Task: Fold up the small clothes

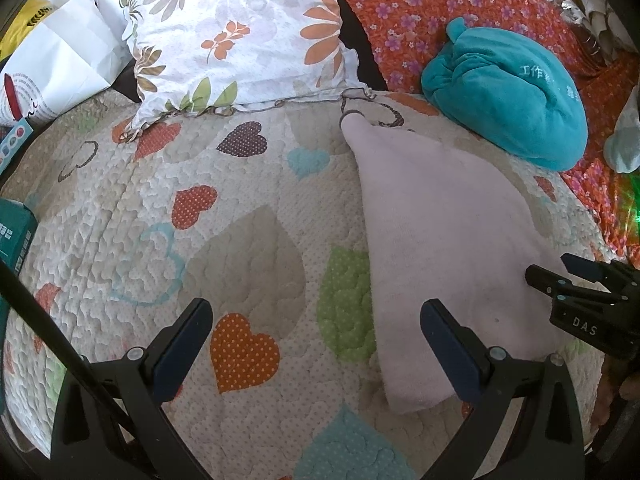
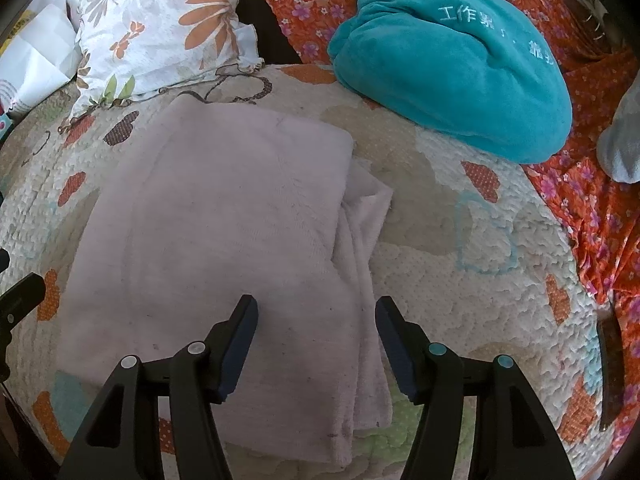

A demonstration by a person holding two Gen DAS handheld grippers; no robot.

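A pale pink small garment [image 2: 224, 224] lies folded flat on the heart-patterned quilt [image 2: 460, 280]. A thinner layer sticks out along its right edge. In the left wrist view the garment [image 1: 440, 240] lies at the right. My left gripper [image 1: 316, 320] is open and empty, low over the quilt [image 1: 200, 240], with its right finger over the garment's left edge. My right gripper [image 2: 316, 324] is open and empty, hovering over the garment's near right part. It also shows in the left wrist view [image 1: 560, 276] at the far right.
A floral pillow [image 1: 240, 32] lies at the back. A teal bundled blanket [image 2: 452, 60] rests on the orange flowered sheet [image 2: 600, 208] at the back right. A white paper bag [image 1: 60, 60] and a teal box [image 1: 16, 232] stand at the left.
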